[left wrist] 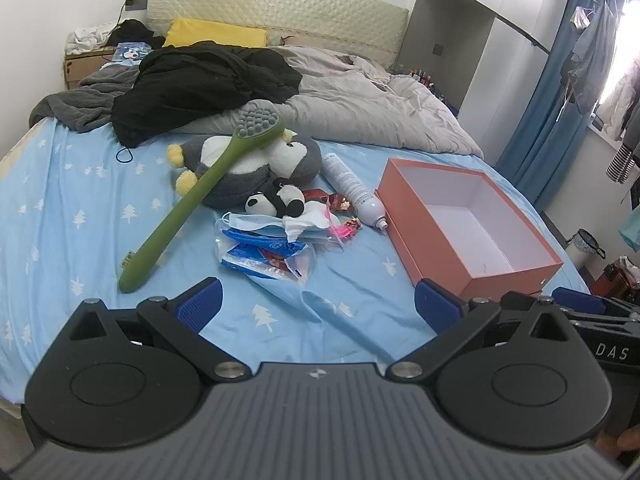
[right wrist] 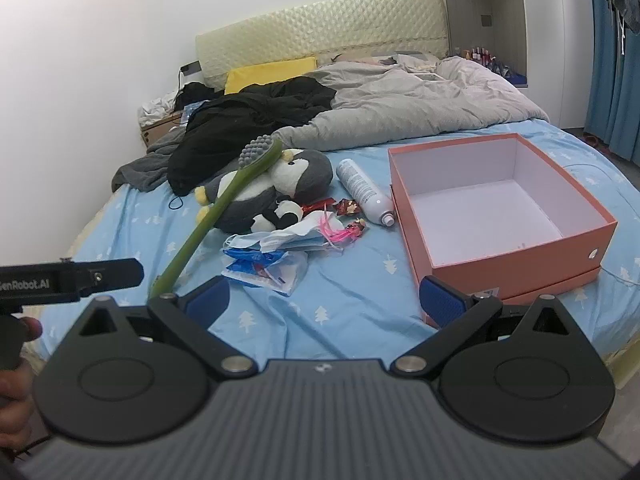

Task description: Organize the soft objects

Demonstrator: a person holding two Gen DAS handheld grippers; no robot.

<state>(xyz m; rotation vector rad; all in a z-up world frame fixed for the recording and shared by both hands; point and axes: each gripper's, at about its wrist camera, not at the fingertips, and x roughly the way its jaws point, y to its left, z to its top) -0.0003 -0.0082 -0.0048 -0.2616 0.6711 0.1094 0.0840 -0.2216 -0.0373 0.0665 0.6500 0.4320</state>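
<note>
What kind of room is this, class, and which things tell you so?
A bedroom: a bed with a pale quilted headboard, a rumpled grey duvet on a blue tree-print sheet, and blue curtains.

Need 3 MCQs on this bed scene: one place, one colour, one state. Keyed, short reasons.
1. Where does the green massage brush rest?
A. across the penguin plush
B. inside the box
C. on the grey duvet

2. What colour is the storage box outside?
A. blue
B. salmon pink
C. black

3. What state is the box in?
A. lidded
B. full of toys
C. open and empty

Answers: 1 A, its head end lies over the plush; 2 B, the outer walls are salmon pink, the inside white; 3 C, no lid is on it and only its bare white floor shows.
</note>
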